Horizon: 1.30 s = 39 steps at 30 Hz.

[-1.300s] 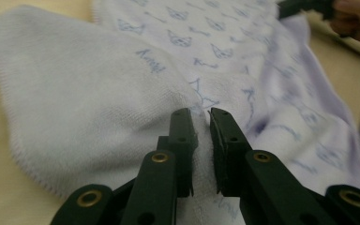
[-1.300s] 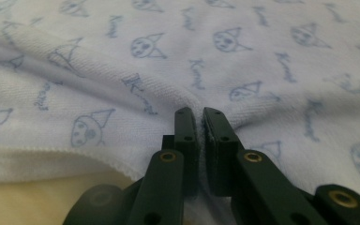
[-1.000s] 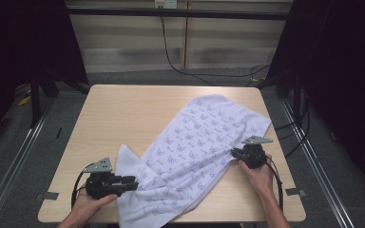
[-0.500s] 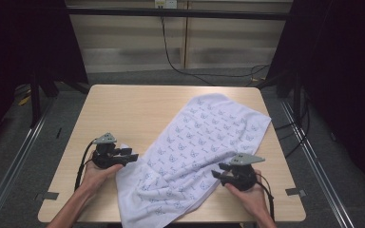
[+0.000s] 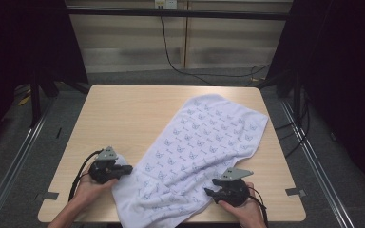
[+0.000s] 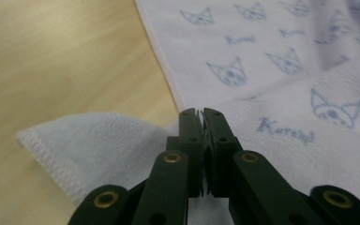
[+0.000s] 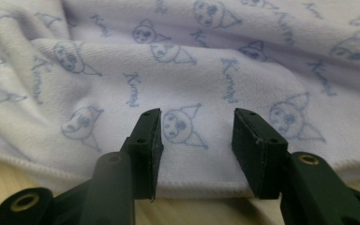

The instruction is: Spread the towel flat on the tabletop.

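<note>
Towel [image 5: 195, 152] printed "Kuromi" with cat faces crosses the table [image 5: 123, 118]; left gripper [image 6: 202, 115] pinches its edge, right gripper [image 7: 194, 131] gapes wide.

Looks like a lab recording setup: bare wooden table [image 5: 123, 118] fenced by a metal frame [image 5: 180, 12], black curtains [image 5: 24, 38], loose cables [image 5: 171, 57], grey carpet floor [image 5: 9, 156].

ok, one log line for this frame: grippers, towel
left gripper: shut on towel edge | right gripper: open, at towel's near edge | towel: spread diagonally on table, near end rumpled
</note>
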Tool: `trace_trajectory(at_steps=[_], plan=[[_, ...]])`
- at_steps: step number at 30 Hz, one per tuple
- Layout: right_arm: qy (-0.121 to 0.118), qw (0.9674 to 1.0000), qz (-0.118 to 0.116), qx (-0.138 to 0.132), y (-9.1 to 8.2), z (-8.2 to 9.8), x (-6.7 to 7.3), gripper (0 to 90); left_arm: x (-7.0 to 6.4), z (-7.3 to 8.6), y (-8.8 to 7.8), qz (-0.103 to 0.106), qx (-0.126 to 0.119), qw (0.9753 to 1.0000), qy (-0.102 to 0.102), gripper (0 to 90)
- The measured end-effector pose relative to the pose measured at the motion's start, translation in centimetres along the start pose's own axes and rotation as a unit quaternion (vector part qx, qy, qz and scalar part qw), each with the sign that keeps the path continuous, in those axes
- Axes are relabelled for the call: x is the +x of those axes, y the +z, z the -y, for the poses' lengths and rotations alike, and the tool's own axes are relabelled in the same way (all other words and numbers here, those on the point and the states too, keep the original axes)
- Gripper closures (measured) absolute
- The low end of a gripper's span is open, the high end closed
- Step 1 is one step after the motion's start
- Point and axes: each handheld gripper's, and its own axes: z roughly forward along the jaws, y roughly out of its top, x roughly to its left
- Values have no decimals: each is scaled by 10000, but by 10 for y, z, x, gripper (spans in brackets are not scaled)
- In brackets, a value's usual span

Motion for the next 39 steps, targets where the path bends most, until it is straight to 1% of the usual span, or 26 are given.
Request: trace_trajectory(at_steps=[2,3,4,6,7,8,10,11,13,14,16,17,18,20,21,22,23,24,26,27,28,29,31,33,36,39], plan=[[36,10000,13,-15,-1,2,-2,542,-8,11,-12,138,-39,9999,-31,873],[117,9999,107,-18,-5,5,-7,544,-18,19,-22,272,-136,9995,-52,873],[103,9998,141,-15,-7,6,-10,544,-23,24,-27,438,-193,9988,-65,873],[161,9997,200,-10,-9,8,-13,544,-31,31,-31,587,-182,9980,-111,870],[161,9997,200,-10,-9,8,-13,544,-31,31,-31,587,-182,9980,-111,869],[249,9992,299,23,-12,9,-17,543,-36,33,-34,708,-256,9971,-63,863],[255,9992,308,12,-14,10,-20,536,-34,28,-35,819,-435,9956,-126,809],[255,9992,308,12,-14,10,-20,536,-34,28,-35,819,-435,9956,-126,776],[310,9991,294,26,-16,12,-20,525,-27,15,-34,750,-662,9947,-217,740],[278,9992,303,15,-16,13,-20,520,-20,1,-29,701,-694,9949,-233,668],[262,9992,295,29,-16,13,-19,513,-10,-15,-18,597,-709,9956,-168,648],[262,9992,295,29,-16,13,-19,513,-10,-15,-18,597,-709,9956,-168,639],[256,9992,292,-6,-16,13,-19,513,-5,-24,-9,717,-710,9946,-226,632],[251,9992,295,-5,-16,14,-19,513,-3,-37,17,527,-321,9981,44,612],[252,9992,296,-2,-16,14,-19,513,-3,-37,17,527,-321,9981,44,613],[237,9993,293,-25,-16,14,-19,513,-1,-40,34,704,-184,9973,-6,609],[238,9993,295,-25,-16,14,-18,513,-2,-41,41,769,-39,9970,59,600],[248,9993,283,-31,-16,15,-18,512,-3,-42,46,778,-57,9969,77,598],[251,9992,296,-49,-16,15,-18,510,-8,-47,53,739,-53,9971,154,604],[271,9992,290,-41,-16,15,-18,508,-11,-47,55,708,19,9970,316,605],[248,9992,311,-54,-16,15,-18,508,-11,-47,55,708,19,9970,316,610],[217,9992,332,-65,-16,16,-16,489,-15,-45,62,495,158,9974,508,618],[168,9992,351,-74,-16,16,-15,487,-17,-45,62,389,185,9970,646,634],[180,9992,358,-66,-16,16,-15,488,-21,-43,60,210,217,9951,937,713],[160,9992,347,-63,-17,17,-14,491,-21,-42,56,147,307,9949,946,871],[122,9990,419,-17,-23,22,-11,494,-22,-31,43,-15,329,9957,868,883]])
